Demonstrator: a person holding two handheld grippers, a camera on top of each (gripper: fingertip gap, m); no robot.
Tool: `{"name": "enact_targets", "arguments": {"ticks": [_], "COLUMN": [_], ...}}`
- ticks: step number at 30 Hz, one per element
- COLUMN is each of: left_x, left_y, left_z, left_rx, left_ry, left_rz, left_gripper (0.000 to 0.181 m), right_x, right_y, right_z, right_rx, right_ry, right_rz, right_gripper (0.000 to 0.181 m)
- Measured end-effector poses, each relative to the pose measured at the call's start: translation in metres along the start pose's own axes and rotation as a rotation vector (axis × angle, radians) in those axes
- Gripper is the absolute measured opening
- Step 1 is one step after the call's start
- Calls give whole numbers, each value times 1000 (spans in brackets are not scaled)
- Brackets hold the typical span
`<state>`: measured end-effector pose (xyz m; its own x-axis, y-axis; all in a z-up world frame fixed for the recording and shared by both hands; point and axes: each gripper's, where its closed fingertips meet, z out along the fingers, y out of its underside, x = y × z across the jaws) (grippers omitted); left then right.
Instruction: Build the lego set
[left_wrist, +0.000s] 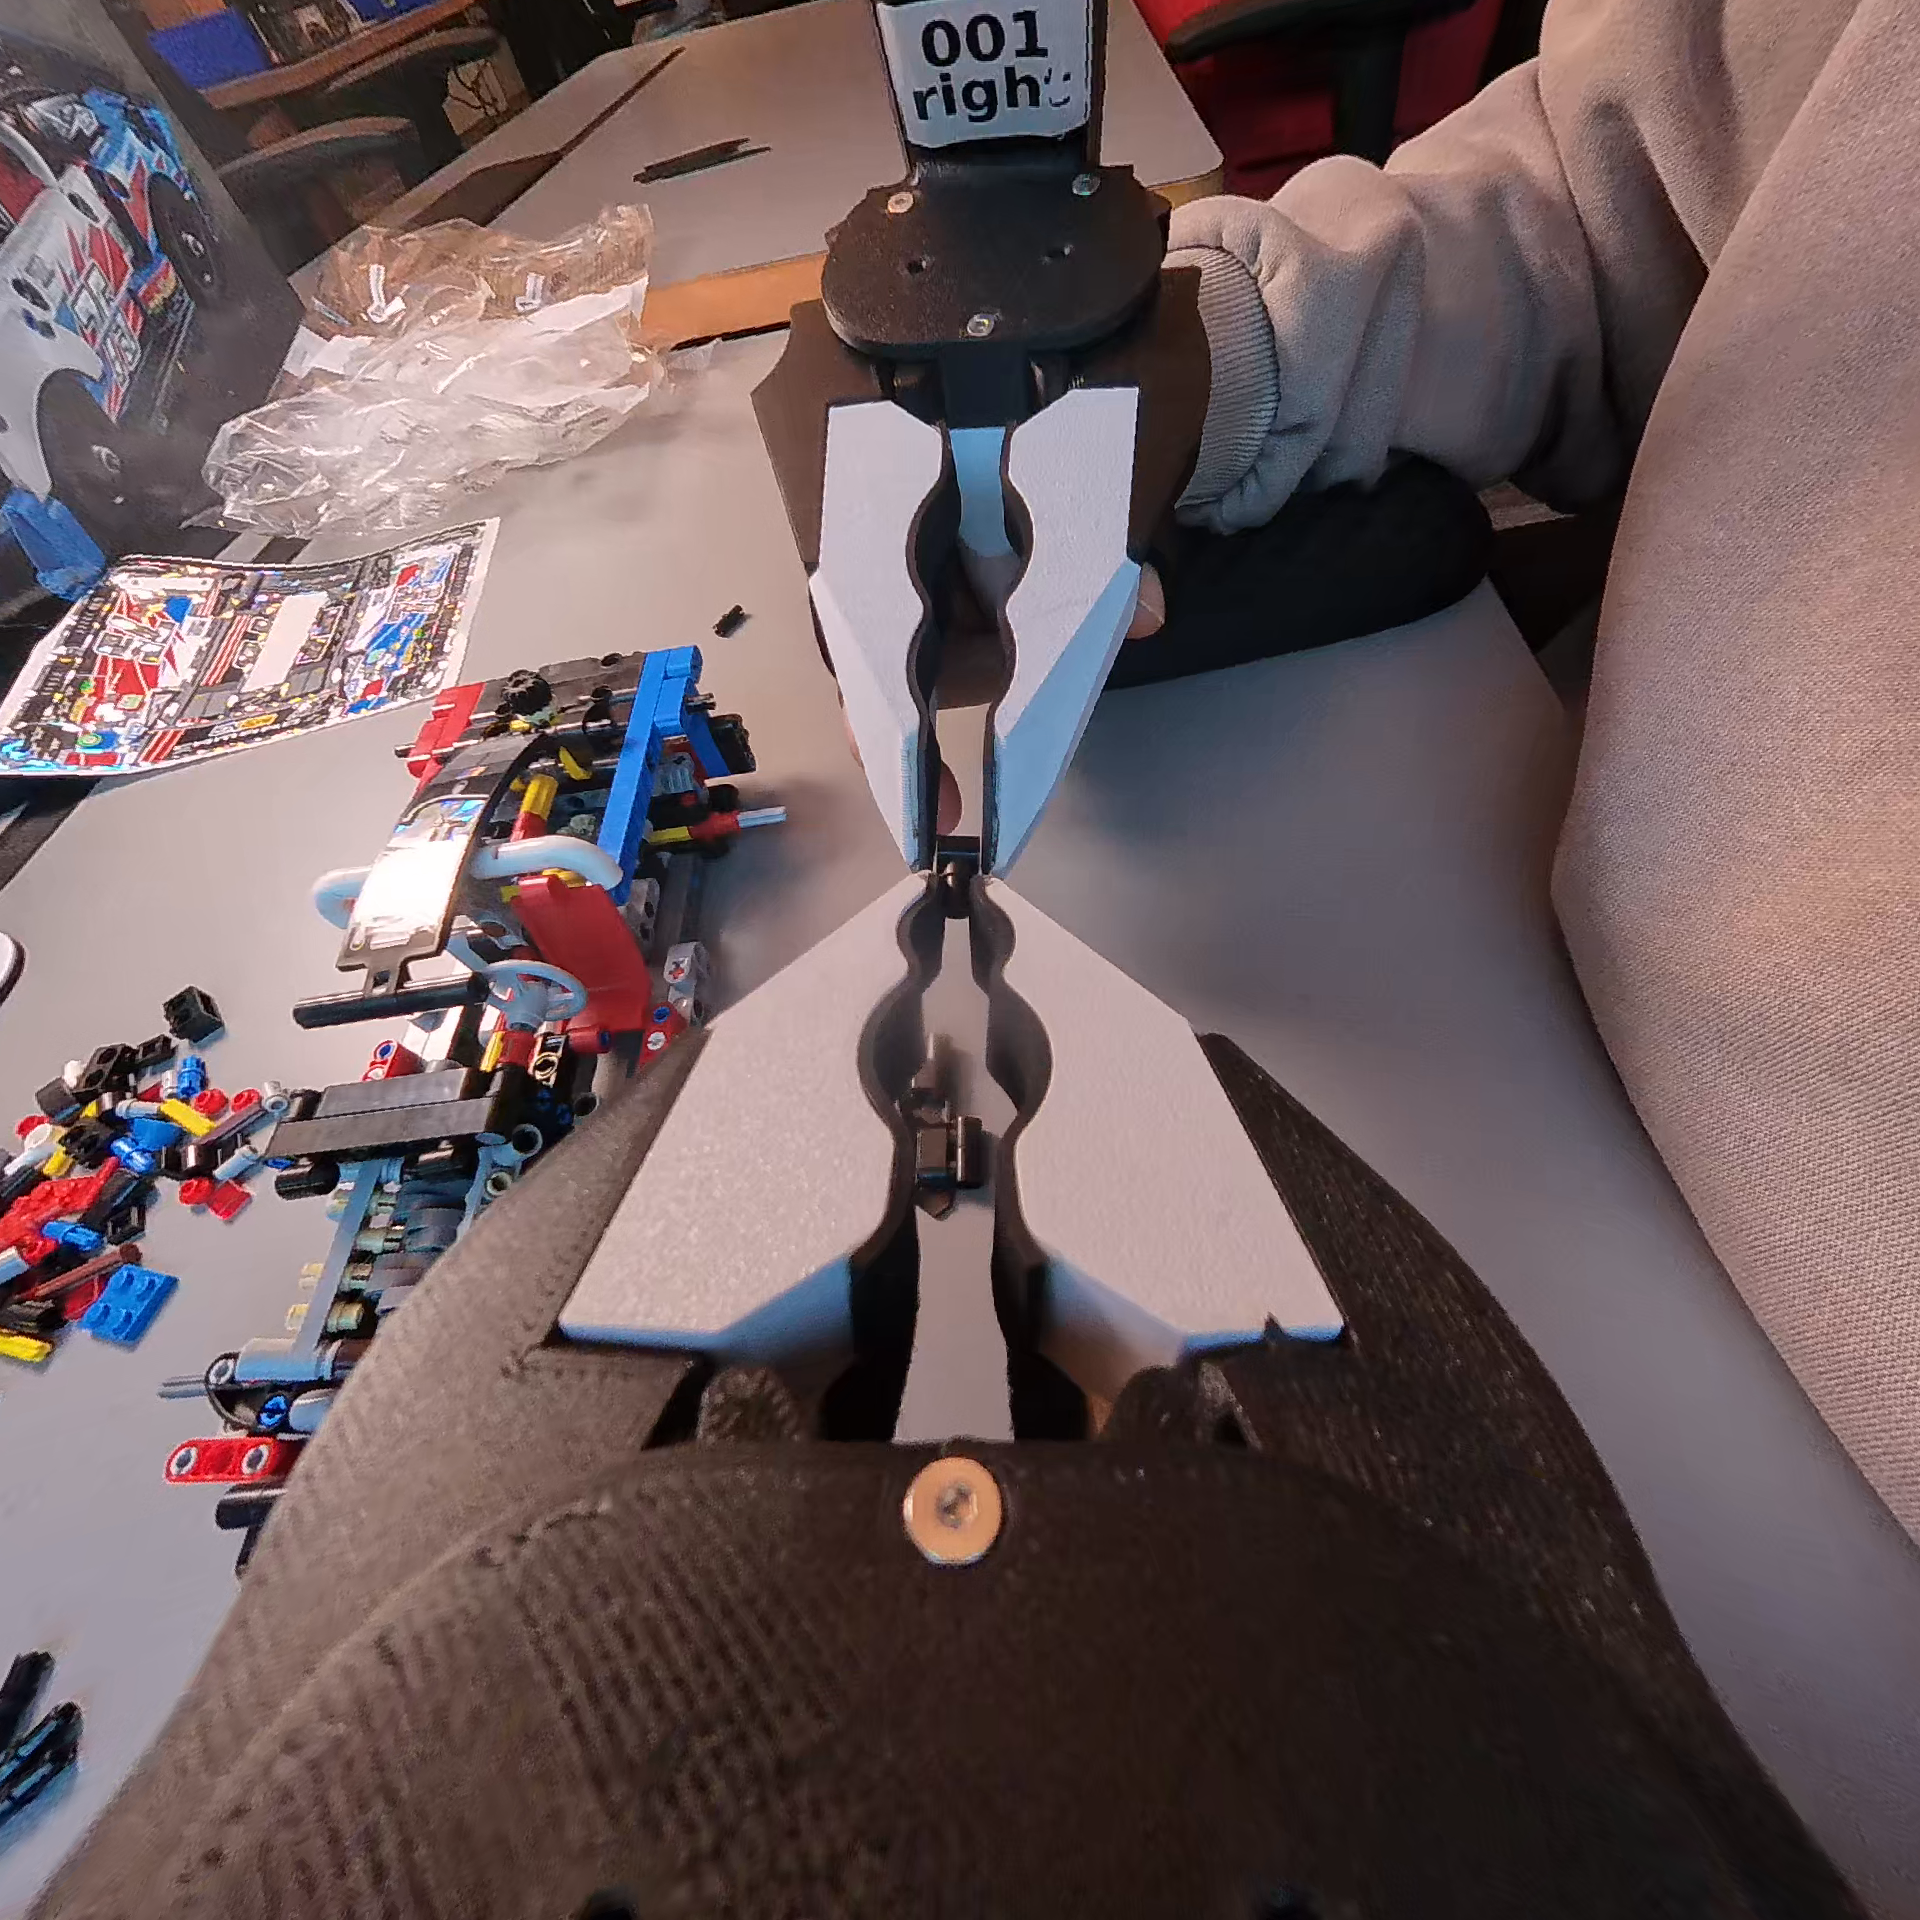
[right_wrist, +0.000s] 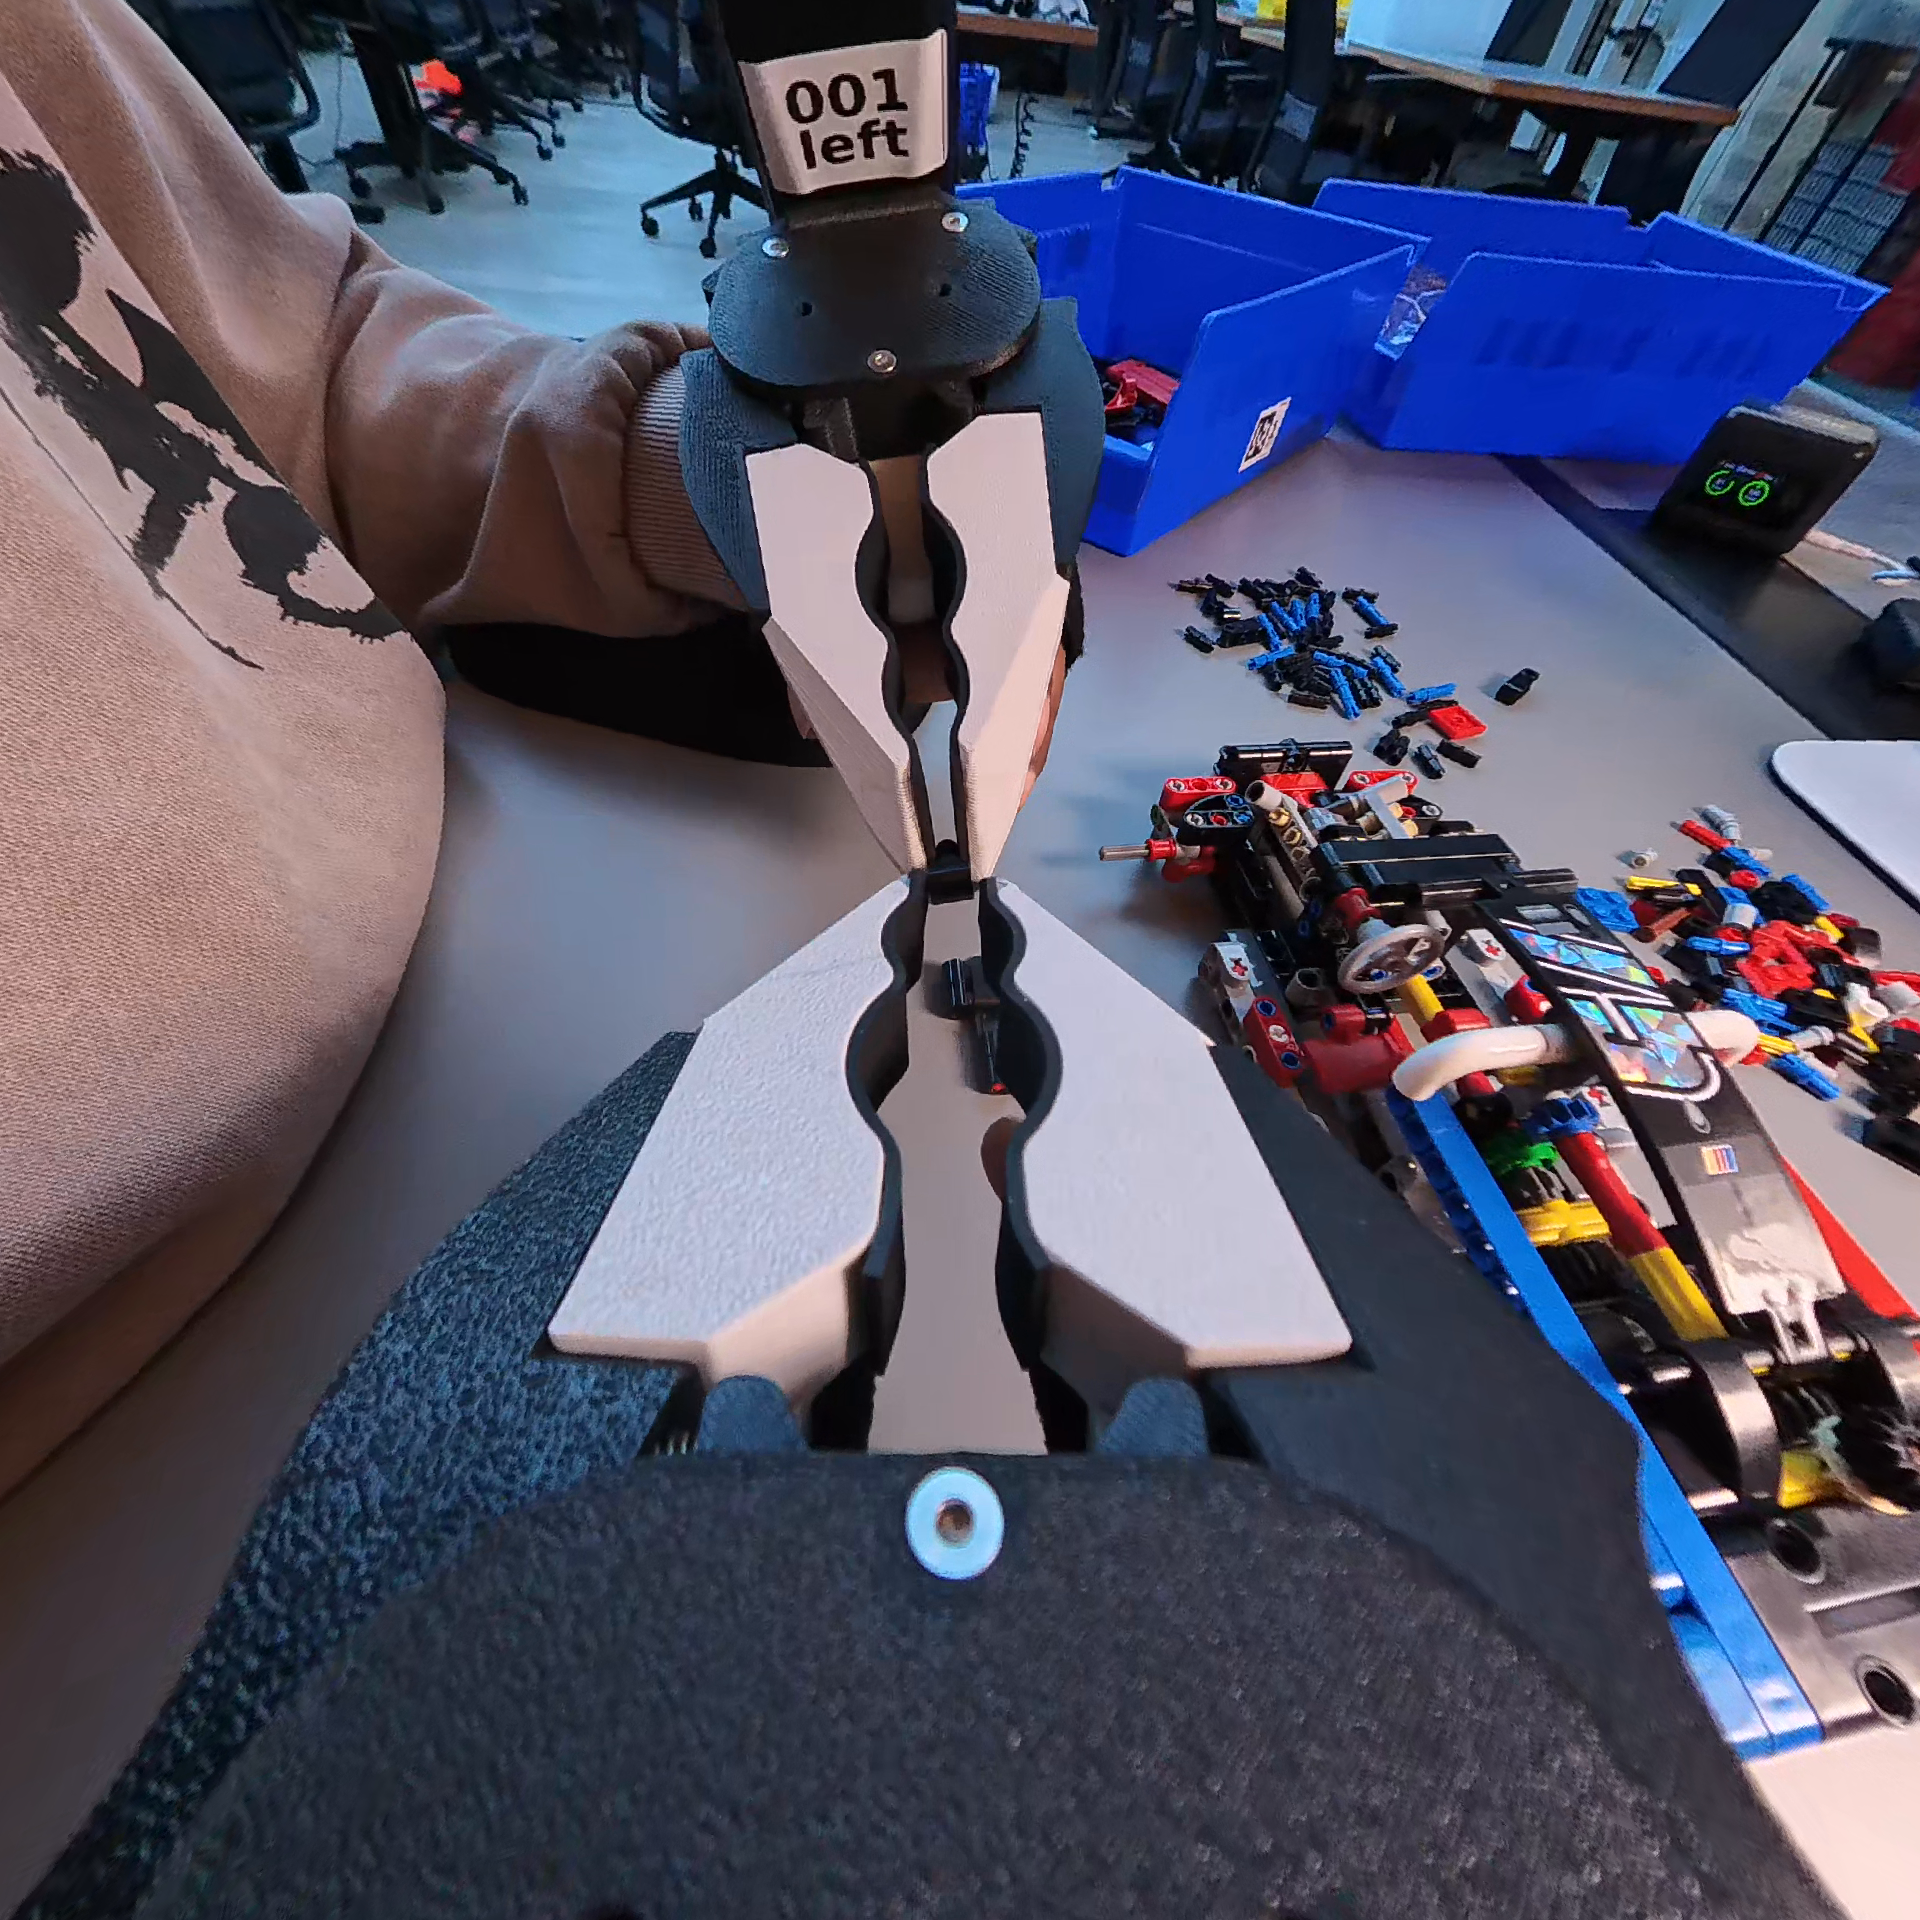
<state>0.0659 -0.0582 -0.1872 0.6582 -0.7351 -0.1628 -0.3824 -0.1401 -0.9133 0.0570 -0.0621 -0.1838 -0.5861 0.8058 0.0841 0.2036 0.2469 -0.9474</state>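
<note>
Both grippers meet tip to tip over the desk (left_wrist: 1299, 935). The left gripper (left_wrist: 952, 896) and right gripper (right_wrist: 948, 883) each have their fingers pinched on the same small black piece (left_wrist: 954, 862), one from each end. A second black pin (left_wrist: 943, 1148) lies on the desk under the left fingers. The half-built lego car (left_wrist: 540, 935) sits off to the side of the fingertips, loose bricks (left_wrist: 94, 1195) just past it.

grey table (right_wrist: 644, 935), office chairs (right_wrist: 696, 177), perhaps desks (right_wrist: 1507, 78)
</note>
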Motion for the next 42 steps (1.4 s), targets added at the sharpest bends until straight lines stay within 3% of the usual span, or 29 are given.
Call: {"name": "enact_targets", "arguments": {"ticks": [1,28,33,38,42], "left_x": [1,11,-9,-14,-11], "left_y": [0,13,17,52,60], "left_z": [0,5,-1,-5,-2], "left_rx": [-2,-47,-50,-231,-287], "left_ry": [4,112,16,10,32], "left_rz": [-2,-122,-147,-191,-195], "left_gripper": [2,2,14,32,40], "right_x": [0,-10,10,25,26], "right_y": [0,13,10,13,15], "right_z": [0,3,-7,-20,-20], "right_rx": [-1,-62,-38,-38,-46], "right_ry": [0,-40,33,86,85], "right_rz": [-6,-45,12,47,56], "right_gripper": [7,6,5,5,5]}}
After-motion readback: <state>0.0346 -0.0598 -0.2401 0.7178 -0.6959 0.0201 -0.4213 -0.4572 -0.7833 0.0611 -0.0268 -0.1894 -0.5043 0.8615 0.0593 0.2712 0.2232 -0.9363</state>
